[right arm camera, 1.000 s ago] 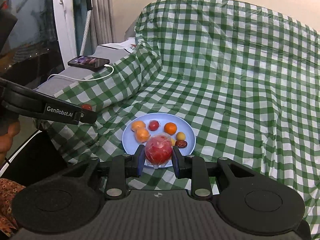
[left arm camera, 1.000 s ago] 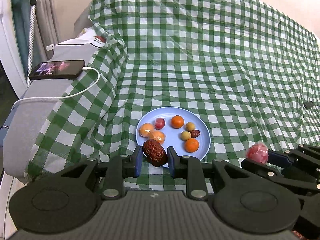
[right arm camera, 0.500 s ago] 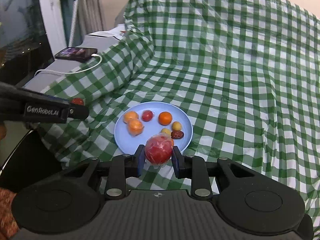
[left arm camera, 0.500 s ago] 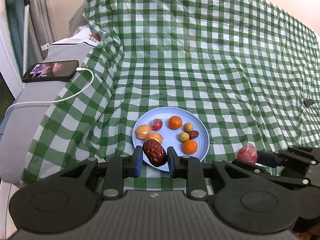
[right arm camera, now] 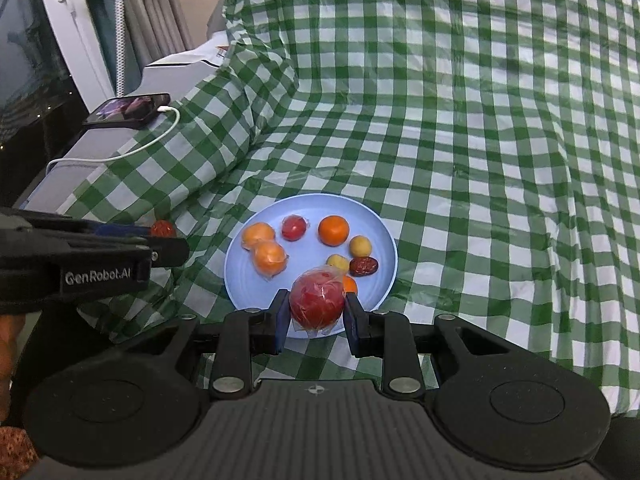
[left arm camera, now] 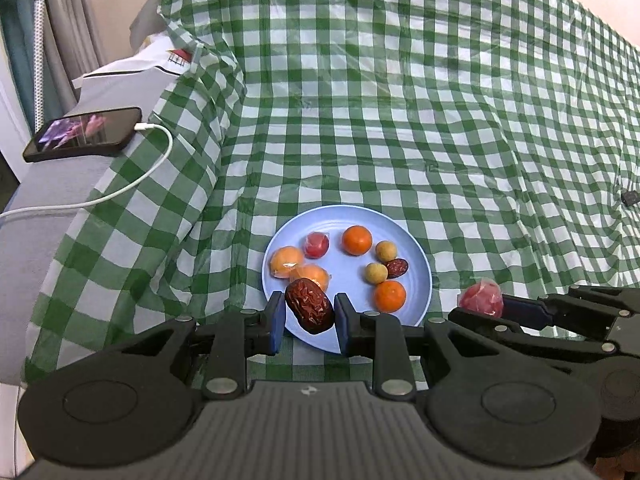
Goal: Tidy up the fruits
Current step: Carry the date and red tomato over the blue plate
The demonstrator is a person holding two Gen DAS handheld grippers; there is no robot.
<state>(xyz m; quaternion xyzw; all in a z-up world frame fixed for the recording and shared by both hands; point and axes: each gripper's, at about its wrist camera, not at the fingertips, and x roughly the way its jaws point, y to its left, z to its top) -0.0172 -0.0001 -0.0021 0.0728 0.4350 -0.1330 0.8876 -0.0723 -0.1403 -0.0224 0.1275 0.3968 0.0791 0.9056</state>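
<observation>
1. Green-and-white checked cloth (left arm camera: pixel 400 120) covers everything, draped up the back and wrinkled all over. It looks plasticky and a bit shiny.
2. Sitting on the cloth is a light blue plate (left arm camera: pixel 416 256) with fruit on it: two oranges (left arm camera: pixel 357 240), two more orange ones in clear wrap (left arm camera: pixel 286 261), a small red wrapped fruit (left arm camera: pixel 317 245), two little yellowish round ones (left arm camera: pixel 385 251) and a small dark date (left arm camera: pixel 396 267).
3. Left gripper (left arm camera: pixel 309 312): its blue-padded fingers are closed around a big wrinkly dark red date (left arm camera: pixel 309 311), glossy and oval, held tilted over the near edge of the plate.
4. Right gripper (right arm camera: pixel 316 308): fingers pinched onto a round red fruit (right arm camera: pixel 317 305) in crinkly clear plastic wrap, held above the plate's near rim. From the left camera it shows just off the plate's right side.
5. Off to the left there's a phone (left arm camera: pixel 82 133) lying on a grey surface, screen lit, with a white cable (left arm camera: pixel 132 184) plugged in and trailing away.
</observation>
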